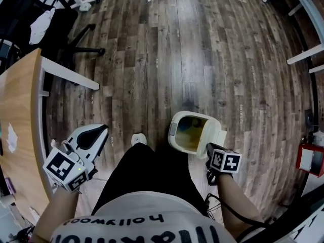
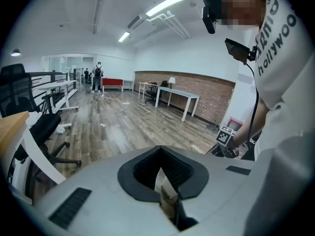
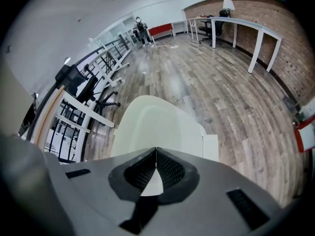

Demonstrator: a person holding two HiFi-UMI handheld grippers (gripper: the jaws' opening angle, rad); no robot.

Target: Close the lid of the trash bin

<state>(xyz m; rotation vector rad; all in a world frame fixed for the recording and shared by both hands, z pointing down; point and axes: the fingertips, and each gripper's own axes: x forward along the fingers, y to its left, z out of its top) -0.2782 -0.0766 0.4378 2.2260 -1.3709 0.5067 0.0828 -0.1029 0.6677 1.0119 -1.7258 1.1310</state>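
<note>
1. The trash bin (image 1: 173, 131) stands open on the wooden floor (image 1: 202, 59) right at the person's feet, yellowish inside on show, and its cream lid (image 3: 157, 124) is tipped up on the right side.
2. The risk as I see it: shove off-centre and the light bin skids or tips, or the lid slams down.
3. The right gripper (image 3: 156, 150) has its jaws pressed together on nothing, tips right up against the lid; actual contact is unclear.
4. The left gripper (image 2: 160, 149) is likewise closed and empty, well apart from the bin.

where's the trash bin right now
In the head view the trash bin stands on the wood floor just right of centre, in front of the person's legs, with the right hand-held gripper at its near right edge.
</note>
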